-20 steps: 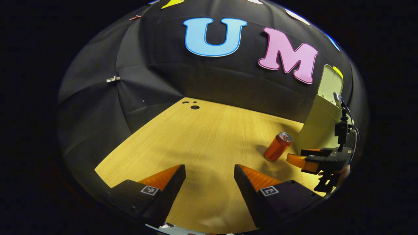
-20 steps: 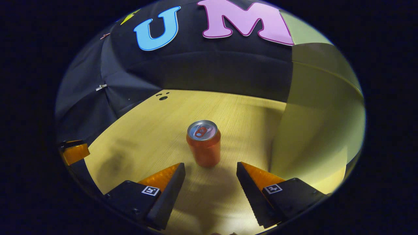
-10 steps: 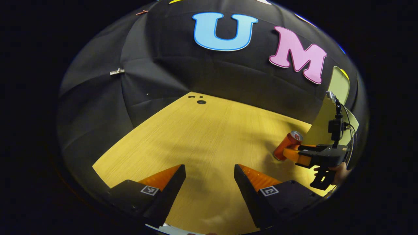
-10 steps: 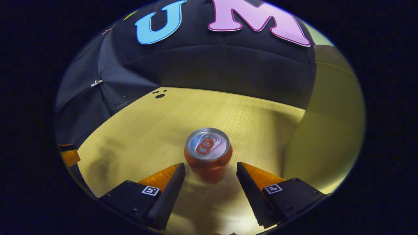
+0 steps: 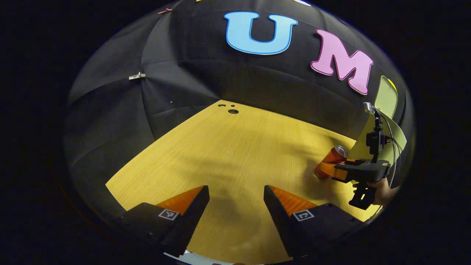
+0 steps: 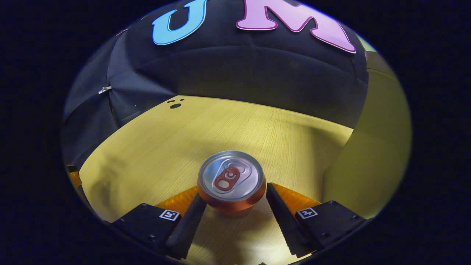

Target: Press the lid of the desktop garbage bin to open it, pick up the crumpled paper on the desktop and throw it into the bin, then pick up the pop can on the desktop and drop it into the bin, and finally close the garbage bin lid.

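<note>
the desk (image 5: 228, 154) holds the bin (image 6: 371, 147) at far right, lid (image 5: 386, 99) up. the can (image 6: 232, 182) stands upright just left of it, between the right gripper's (image 6: 235, 206) spread fingers, contact unclear. the left gripper (image 5: 235, 200) hangs open, empty.

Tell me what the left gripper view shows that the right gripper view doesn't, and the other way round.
Left gripper view: the right gripper seen from the side with the hand holding it, the bin's raised lid, and the left gripper open over bare desktop.

Right gripper view: the top of the pop can with its pull tab, close up between the right gripper's fingers, which flank it and have not visibly closed on it.

Both: the pop can, standing upright, the green bin beside it, and the wooden desktop.
</note>
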A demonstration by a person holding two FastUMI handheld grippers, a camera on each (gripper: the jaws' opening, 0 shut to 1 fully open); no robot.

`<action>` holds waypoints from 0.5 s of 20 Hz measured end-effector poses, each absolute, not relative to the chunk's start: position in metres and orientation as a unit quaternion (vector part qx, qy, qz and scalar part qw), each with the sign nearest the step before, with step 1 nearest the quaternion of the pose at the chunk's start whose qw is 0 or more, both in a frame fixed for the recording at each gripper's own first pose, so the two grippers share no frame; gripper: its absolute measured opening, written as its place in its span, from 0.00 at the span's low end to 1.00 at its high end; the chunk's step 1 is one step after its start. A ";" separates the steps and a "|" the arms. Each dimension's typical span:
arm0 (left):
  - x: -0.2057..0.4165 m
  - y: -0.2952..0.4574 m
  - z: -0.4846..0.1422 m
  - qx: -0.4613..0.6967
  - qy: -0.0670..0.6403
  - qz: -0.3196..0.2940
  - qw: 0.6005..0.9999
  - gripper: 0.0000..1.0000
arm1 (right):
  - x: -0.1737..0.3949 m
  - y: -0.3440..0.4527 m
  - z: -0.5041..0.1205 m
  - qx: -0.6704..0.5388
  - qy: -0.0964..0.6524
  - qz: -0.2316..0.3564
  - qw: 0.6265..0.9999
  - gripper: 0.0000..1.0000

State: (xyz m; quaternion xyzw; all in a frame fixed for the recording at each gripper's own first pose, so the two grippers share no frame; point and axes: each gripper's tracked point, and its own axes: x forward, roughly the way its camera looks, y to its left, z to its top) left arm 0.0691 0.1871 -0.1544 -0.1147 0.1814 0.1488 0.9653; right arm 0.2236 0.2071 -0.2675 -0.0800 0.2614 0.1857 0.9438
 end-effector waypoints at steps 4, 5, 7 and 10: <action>0.071 0.182 -0.154 -0.113 0.182 0.142 0.967 0.96 | 0.222 0.211 -0.266 -0.077 0.262 0.190 0.943 0.91; 0.070 0.180 -0.154 -0.110 0.182 0.140 0.967 0.96 | 0.224 0.211 -0.266 -0.077 0.261 0.190 0.943 0.84; 0.071 0.179 -0.152 -0.104 0.181 0.138 0.968 0.96 | 0.223 0.210 -0.260 -0.076 0.257 0.189 0.945 0.83; 0.072 0.173 -0.147 -0.099 0.179 0.132 0.970 0.96 | 0.221 0.209 -0.245 -0.082 0.246 0.195 0.946 0.79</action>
